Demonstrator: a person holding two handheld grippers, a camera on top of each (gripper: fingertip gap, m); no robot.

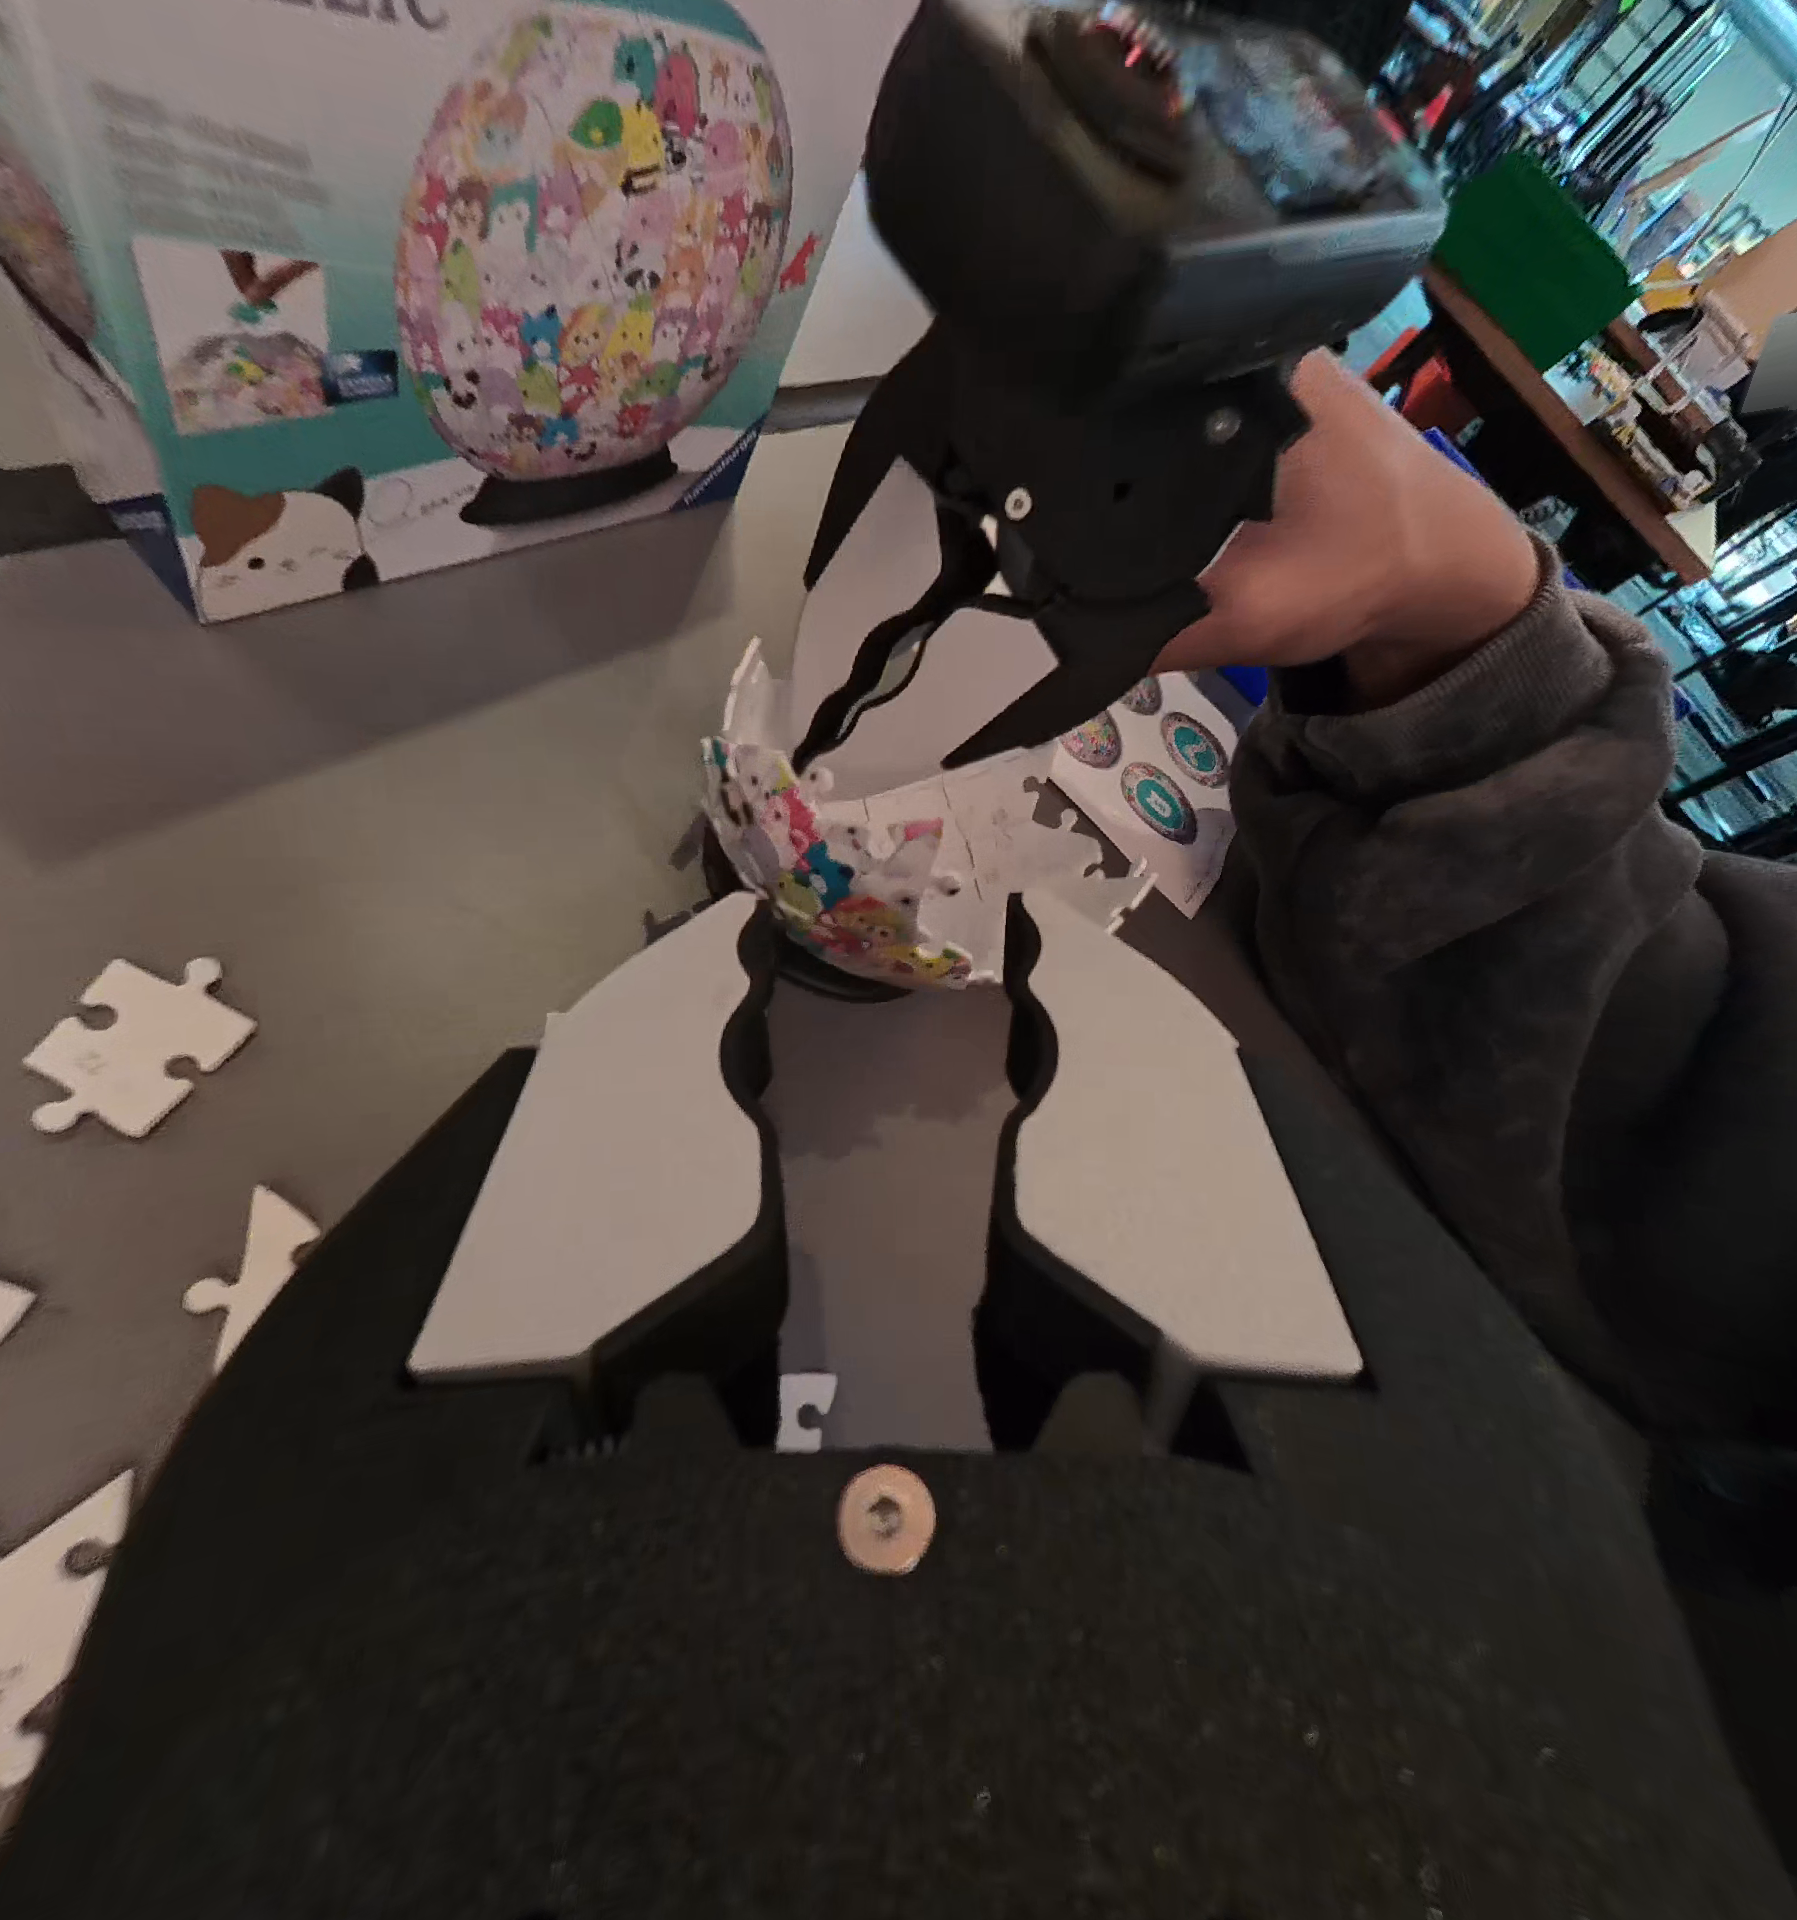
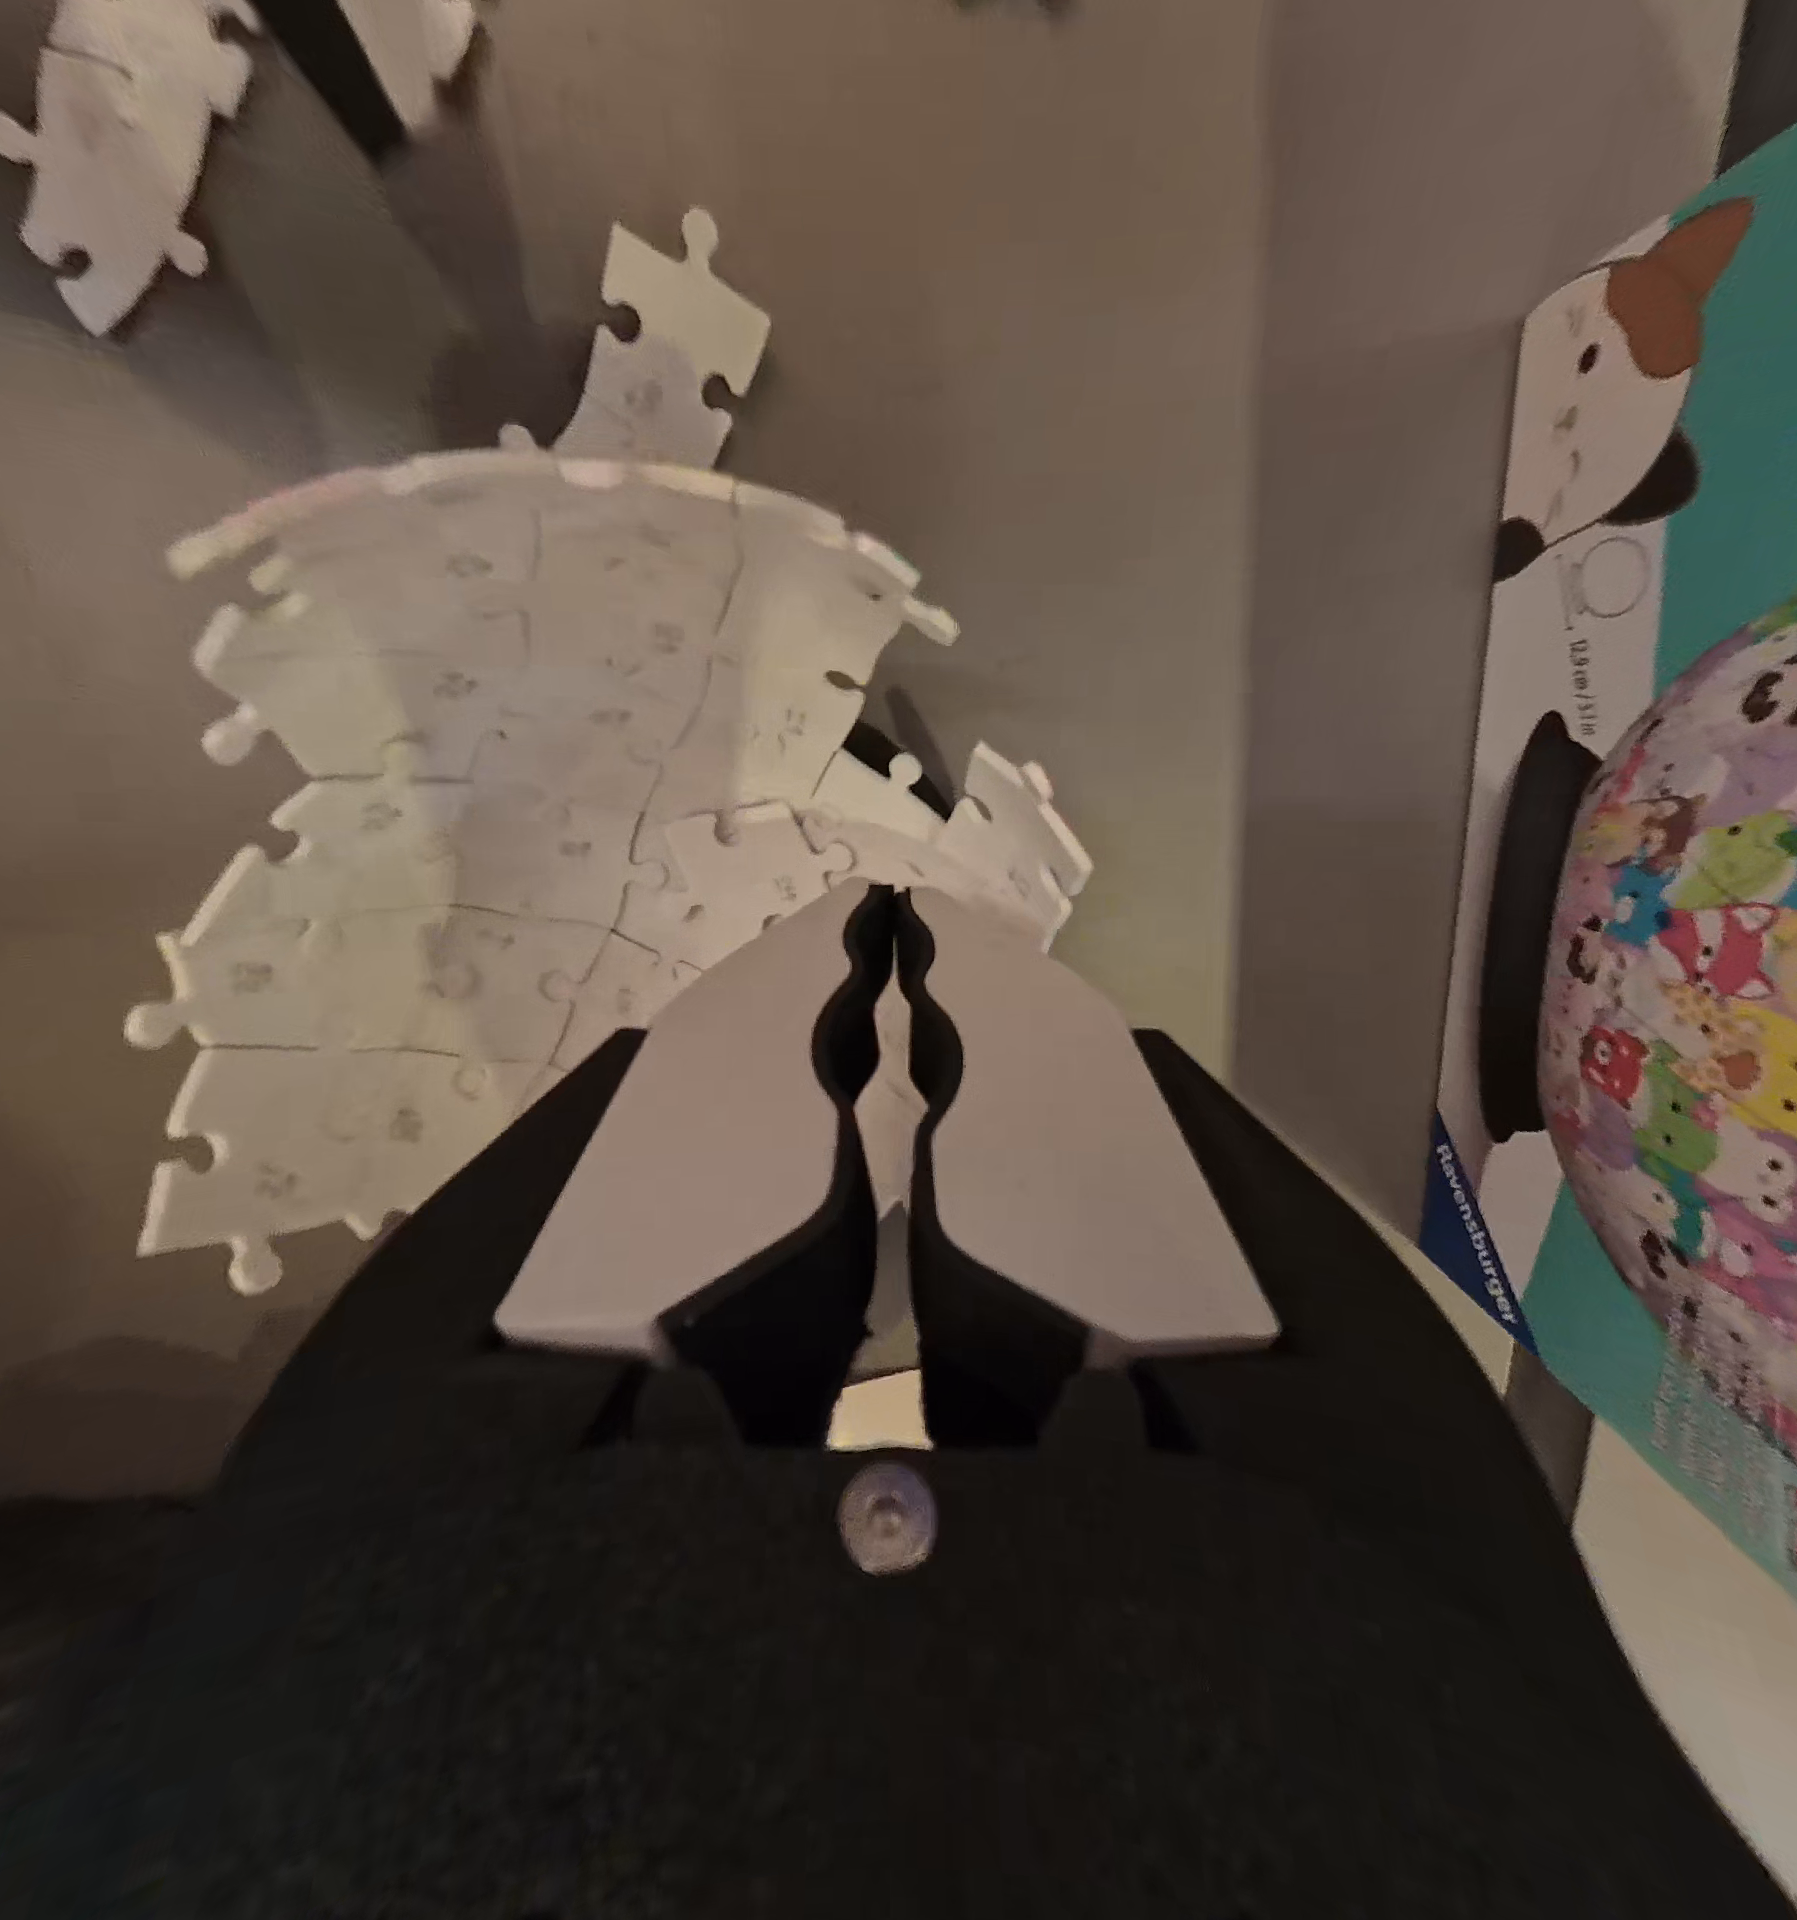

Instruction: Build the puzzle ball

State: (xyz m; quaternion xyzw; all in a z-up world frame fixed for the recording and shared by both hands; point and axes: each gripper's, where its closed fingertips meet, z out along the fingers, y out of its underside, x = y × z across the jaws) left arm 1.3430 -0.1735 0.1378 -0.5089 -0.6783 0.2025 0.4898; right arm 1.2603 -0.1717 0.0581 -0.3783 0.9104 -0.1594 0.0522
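The part-built puzzle ball (image 1: 852,894) is a curved shell, colourful outside and white inside, sitting on a black stand (image 1: 852,989) on the grey table. My left gripper (image 1: 883,935) is open and empty, with its fingertips just short of the shell's near side. My right gripper (image 1: 809,756) comes down from above and is shut on the shell's upper rim. In the right wrist view the right gripper (image 2: 892,896) pinches an edge piece (image 2: 1019,831) of the white inner shell (image 2: 478,790).
The puzzle box (image 1: 437,312) stands at the back left and also shows in the right wrist view (image 2: 1704,935). Loose white pieces (image 1: 135,1049) lie on the table to the left, and more show in the right wrist view (image 2: 115,177). A sheet with round pictures (image 1: 1154,779) lies behind the ball. A hand and grey sleeve (image 1: 1496,831) fill the right. Some 12 cm of space lies between my two pairs of fingers.
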